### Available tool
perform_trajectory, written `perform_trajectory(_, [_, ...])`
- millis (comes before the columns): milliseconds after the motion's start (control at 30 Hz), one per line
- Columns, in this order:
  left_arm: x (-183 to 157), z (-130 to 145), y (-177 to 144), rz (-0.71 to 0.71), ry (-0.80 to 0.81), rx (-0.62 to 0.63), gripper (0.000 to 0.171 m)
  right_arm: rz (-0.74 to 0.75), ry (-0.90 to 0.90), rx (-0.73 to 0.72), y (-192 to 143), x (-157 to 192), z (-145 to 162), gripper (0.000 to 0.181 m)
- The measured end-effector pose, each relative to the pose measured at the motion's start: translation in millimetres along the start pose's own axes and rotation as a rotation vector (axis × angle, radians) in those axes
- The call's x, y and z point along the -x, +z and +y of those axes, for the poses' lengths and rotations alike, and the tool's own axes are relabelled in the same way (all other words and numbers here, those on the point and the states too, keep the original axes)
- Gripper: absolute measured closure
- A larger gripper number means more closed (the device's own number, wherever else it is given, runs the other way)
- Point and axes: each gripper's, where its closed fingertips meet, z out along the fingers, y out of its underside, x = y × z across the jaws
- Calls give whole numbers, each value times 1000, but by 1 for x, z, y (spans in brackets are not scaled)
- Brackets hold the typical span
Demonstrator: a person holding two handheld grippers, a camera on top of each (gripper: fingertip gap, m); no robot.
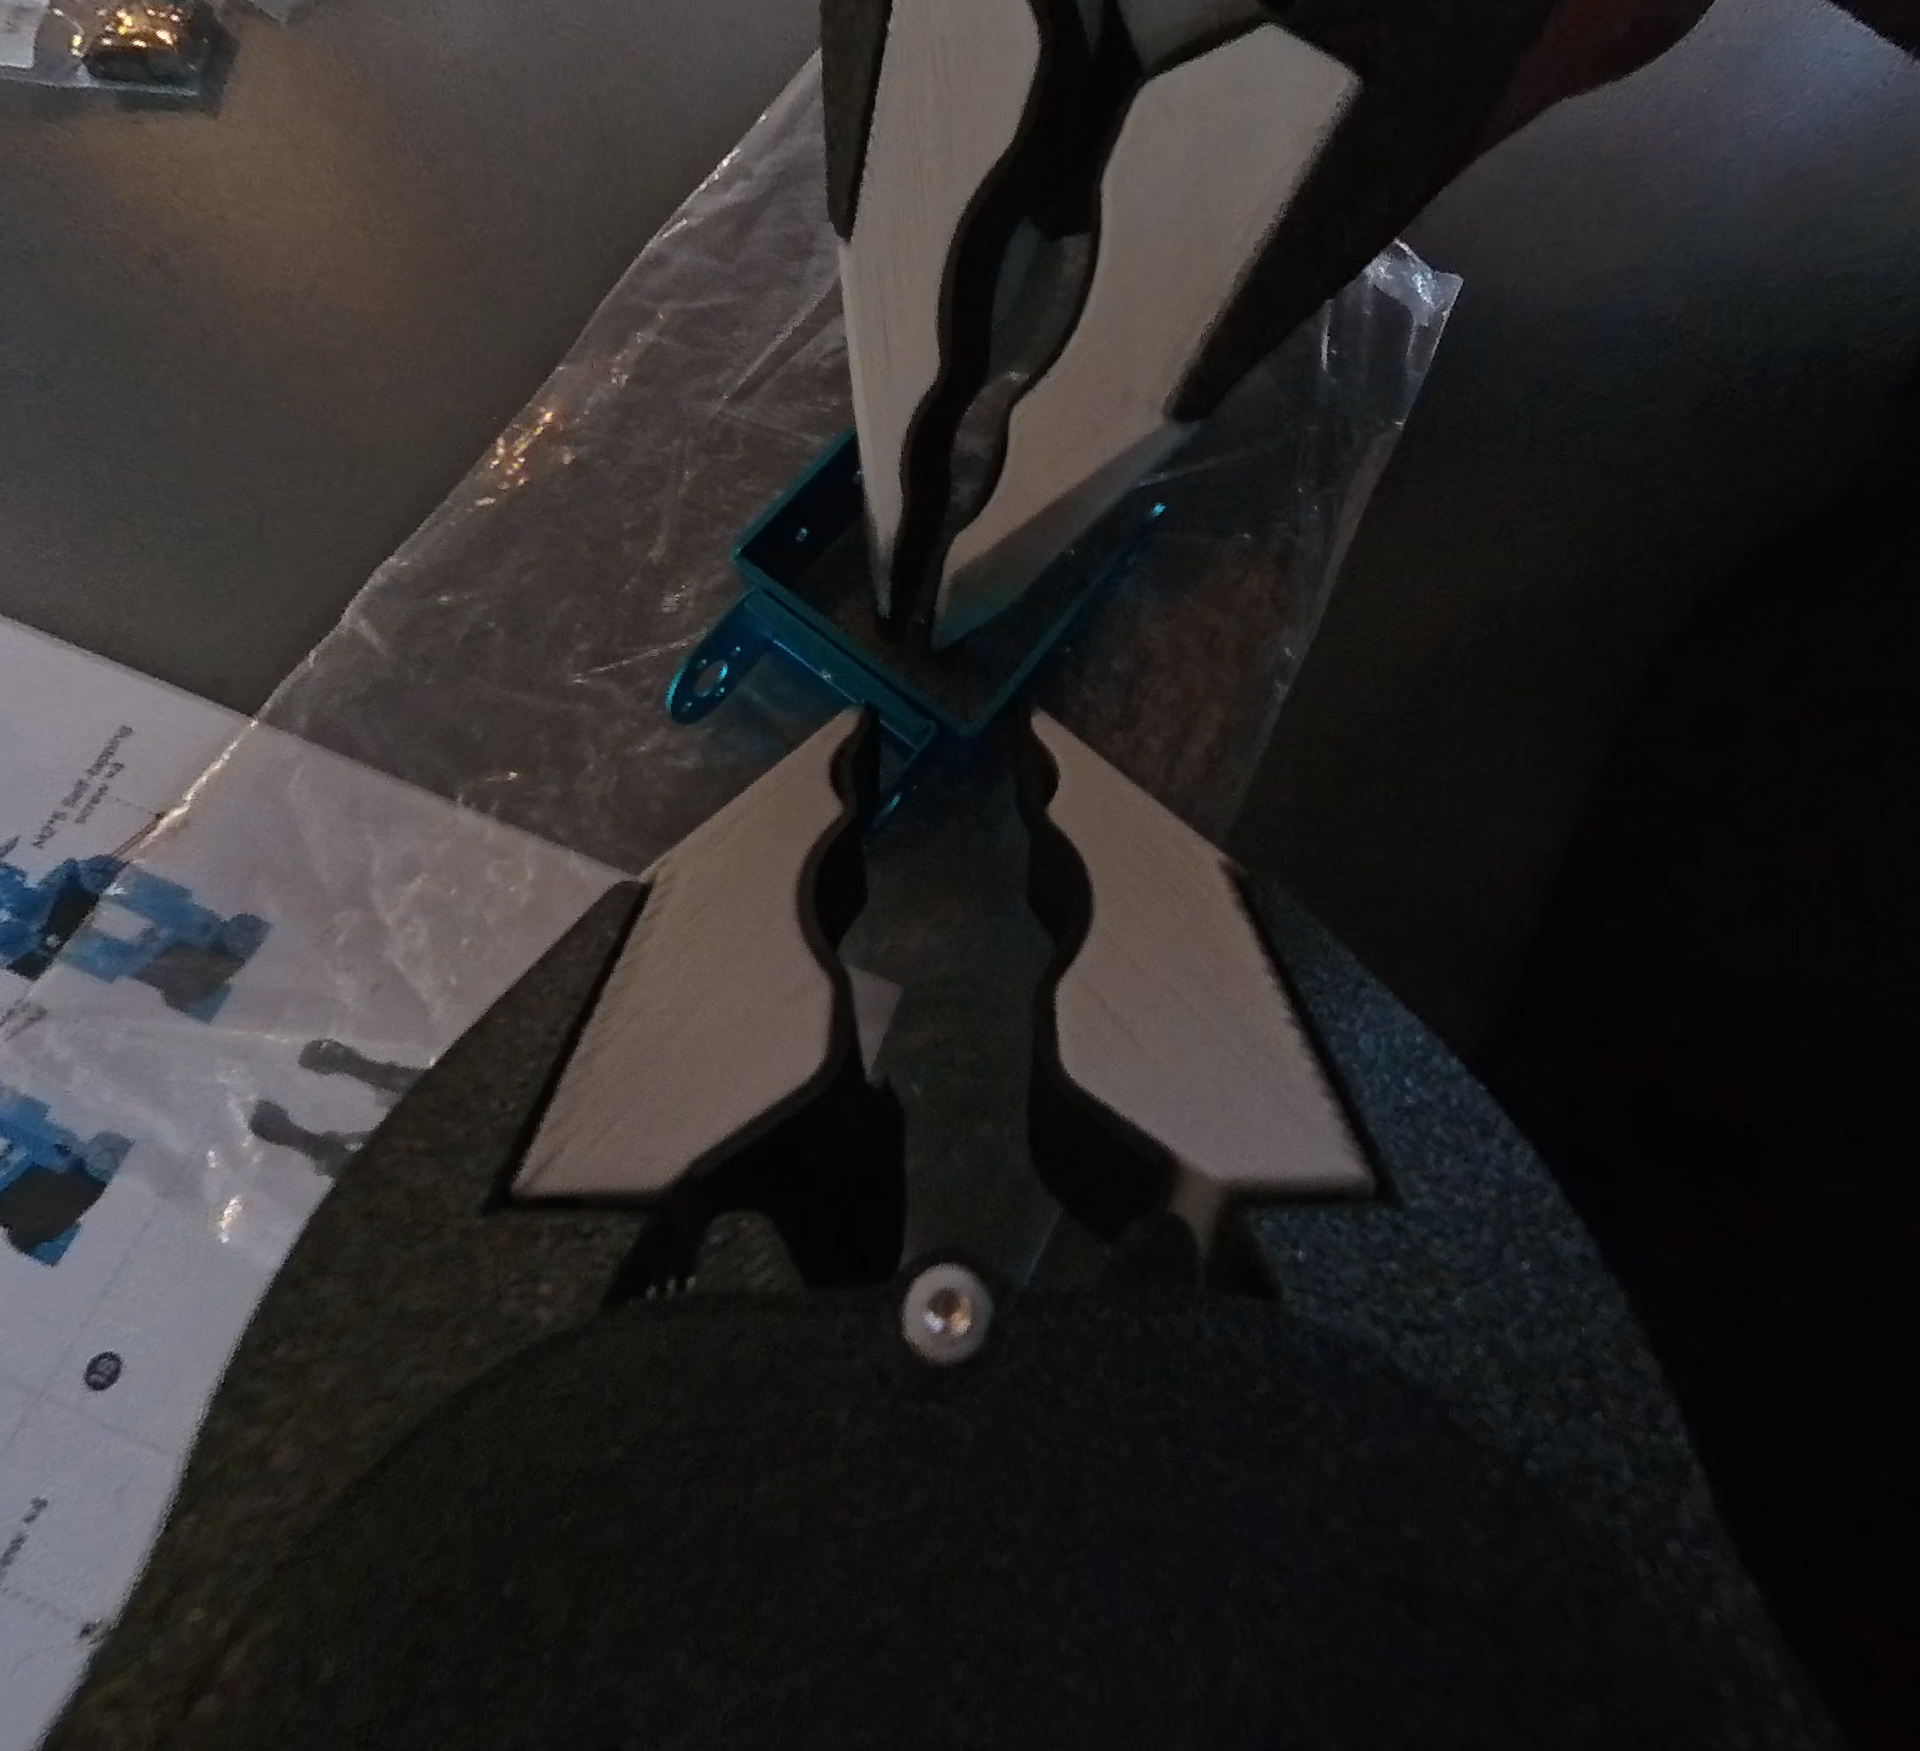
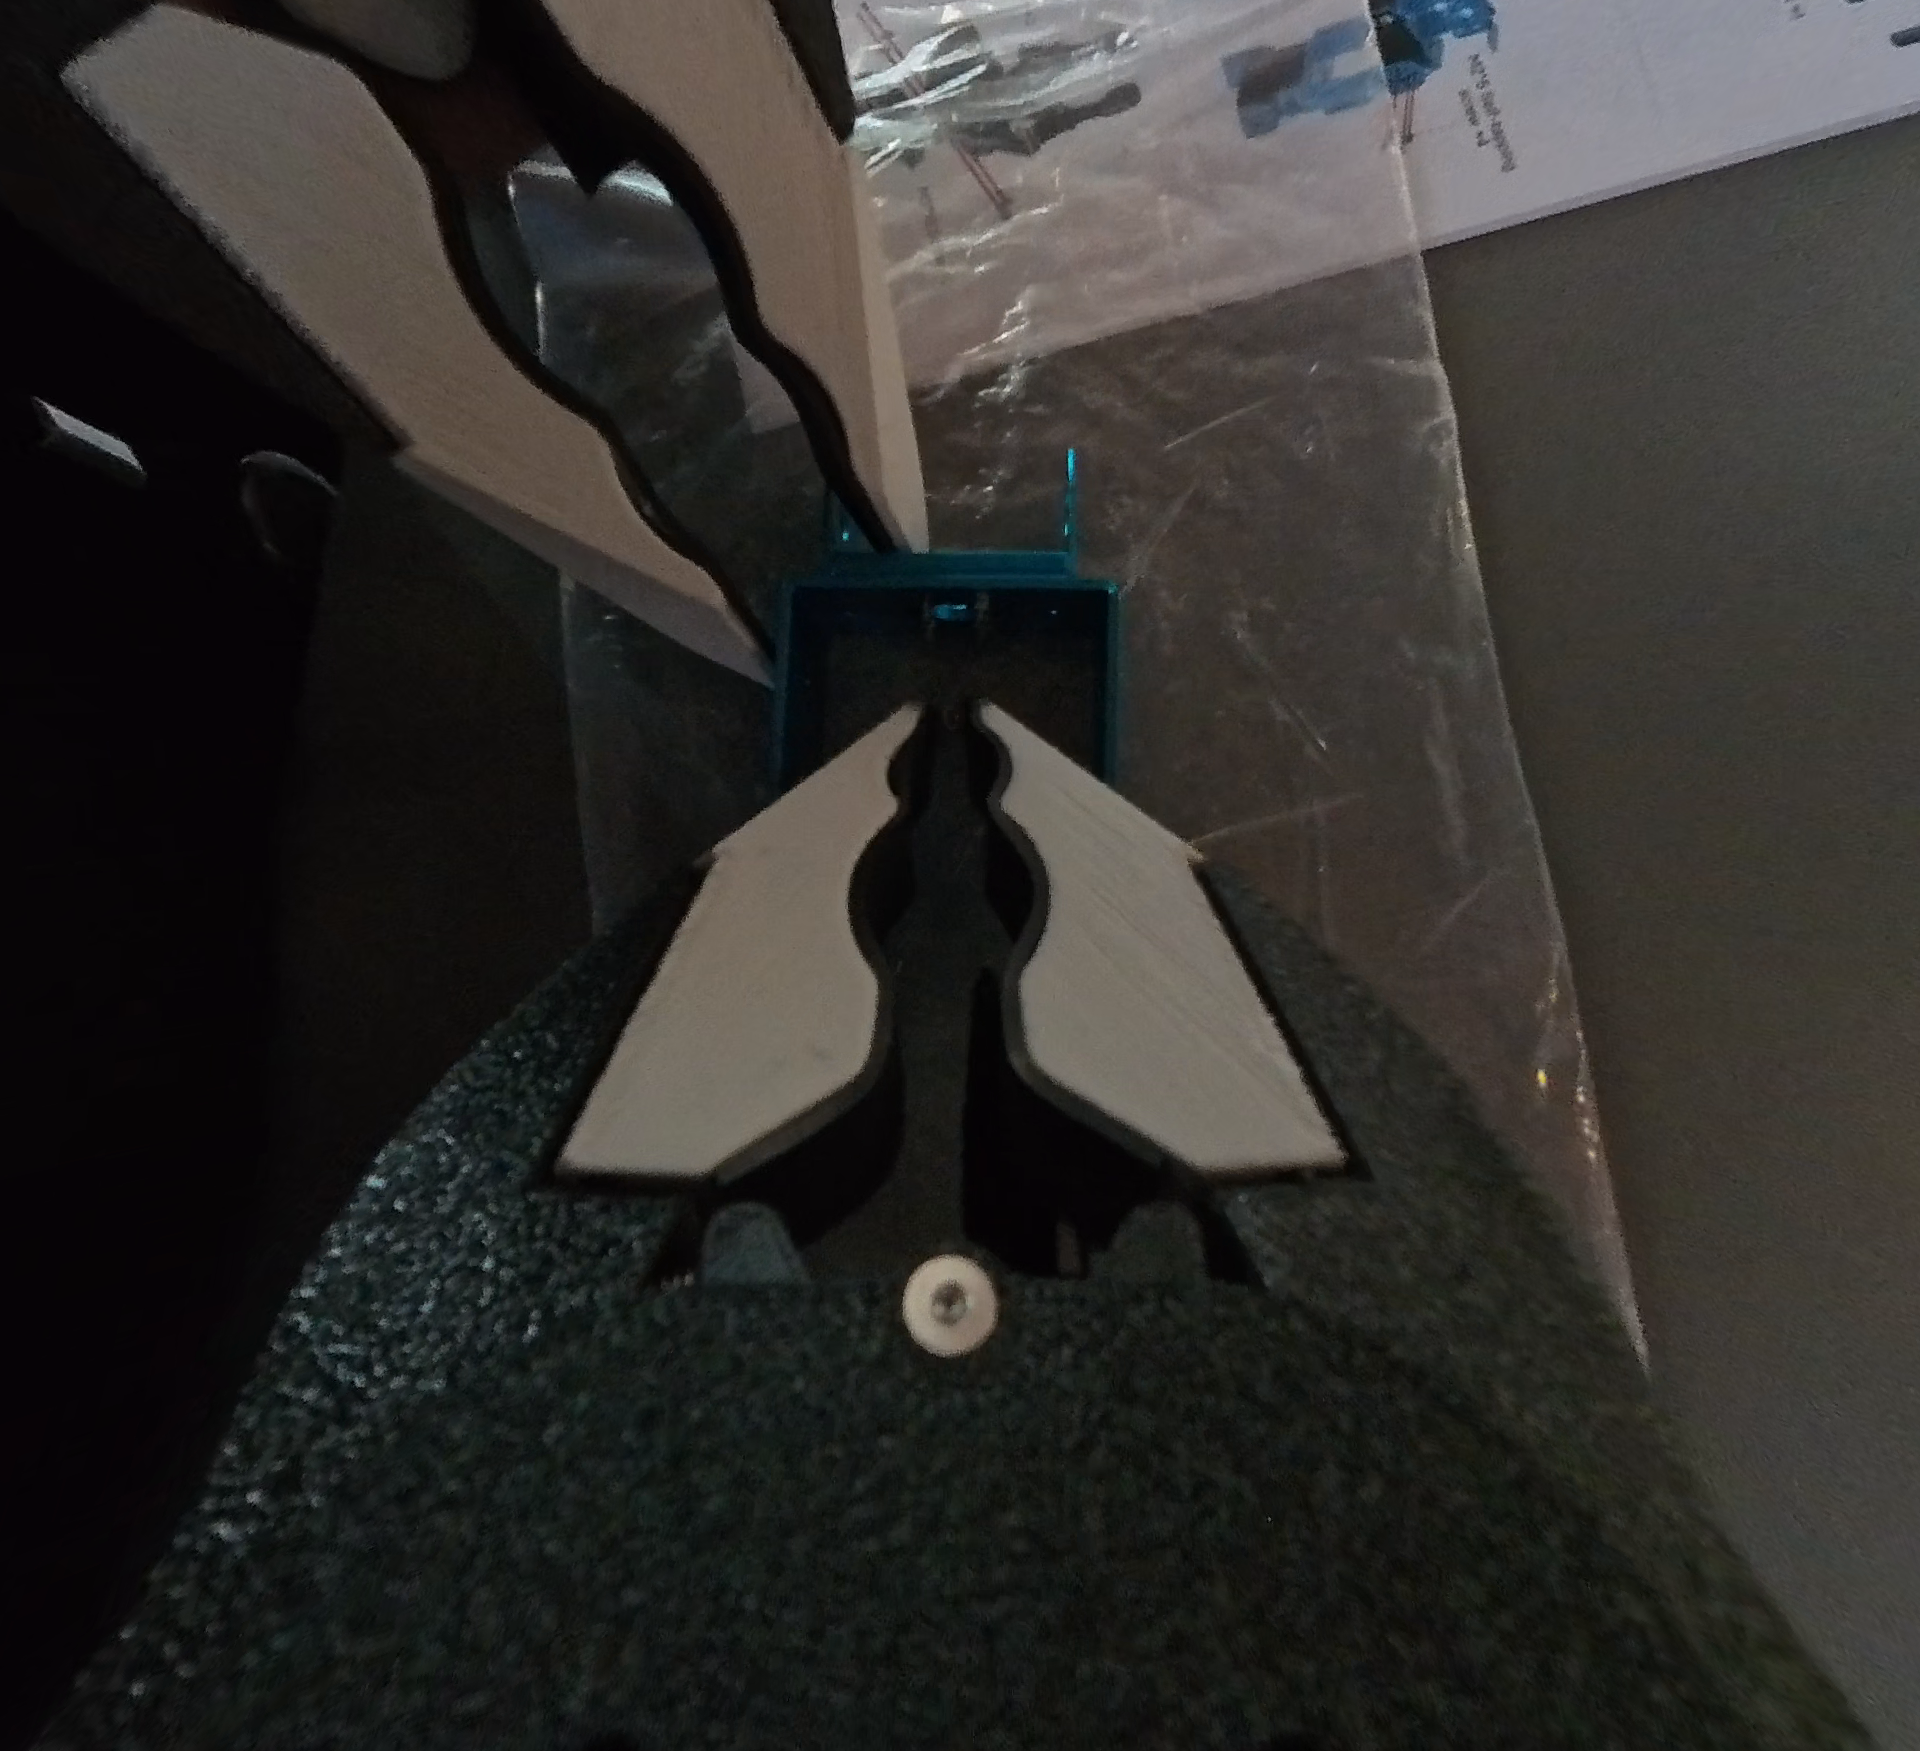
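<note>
- Two grippers meet over a blue metal bracket [image 1: 831, 652] lying on a clear plastic bag [image 1: 582, 496] spread across the grey table [image 1: 312, 267].
- From the left wrist view, the left gripper [image 1: 940, 735] has its fingers parted, their tips flanking the near corner of the bracket; whether either tip touches the metal cannot be told.
- The right gripper [image 1: 914, 631] comes in from the top of that view, fingertips nearly together and reaching down inside the bracket's open frame; whether they pinch anything there cannot be told.
- From the right wrist view, the right gripper's [image 2: 948, 712] tips sit within the frame of the bracket [image 2: 1101, 662], its walls close on both sides, leaving little room sideways.
- The left gripper [image 2: 831, 600] descends there from the upper left, its tips at the bracket's far left corner.
- An instruction sheet [image 1: 135, 922] with blue diagrams lies partly under the bag's edge; in the right wrist view the sheet [image 2: 1558, 39] is cut off at the top.
- Small packets [image 1: 156, 28] of parts lie well apart at the table's far corner, blurred and cropped.
- Both views are dim, the grippers' black bodies hide the near table, and the bracket's underside and far tab are hard to make out.
</note>
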Motion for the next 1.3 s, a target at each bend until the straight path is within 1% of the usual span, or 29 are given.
perform_trajectory(167, [0, 0, 0, -1, 0, -2, 148, -5, 31, -12, 0, -2, -1, 179])
perform_trajectory(367, [0, -1, 0, 3, 0, -2, 148, -14, 81, -88, -9, 1, -8, 179])
perform_trajectory(500, [-1, -2, 1, 5, 4, -1, 148, -66, 147, -156, -9, 8, -18, 179])
perform_trajectory(767, [-1, -2, 2, 6, 3, 1, 148, -50, 249, -166, -5, 4, -18, 179])
perform_trajectory(867, [-1, -2, 2, 7, 5, 2, 148, -68, 328, -172, -5, 4, -16, 179])
perform_trajectory(933, [-1, -2, 2, 8, 5, 2, 148, -67, 411, -177, -6, 1, -14, 179])
perform_trajectory(1067, [-1, -3, 3, 14, 1, 2, 147, -154, 651, -274, -13, 1, -18, 179])
perform_trajectory(1133, [-2, -3, 3, 16, 3, 3, 146, -183, 741, -325, -16, 0, -18, 179])
perform_trajectory(1167, [-2, -3, 3, 16, 5, 3, 146, -189, 754, -340, -17, 1, -18, 179])
perform_trajectory(1233, [-2, -3, 3, 20, 6, 3, 145, -177, 684, -352, -18, 6, -21, 179])
perform_trajectory(1300, [-1, -3, 3, 24, 6, 2, 145, -63, 588, -294, -14, 2, -14, 179])
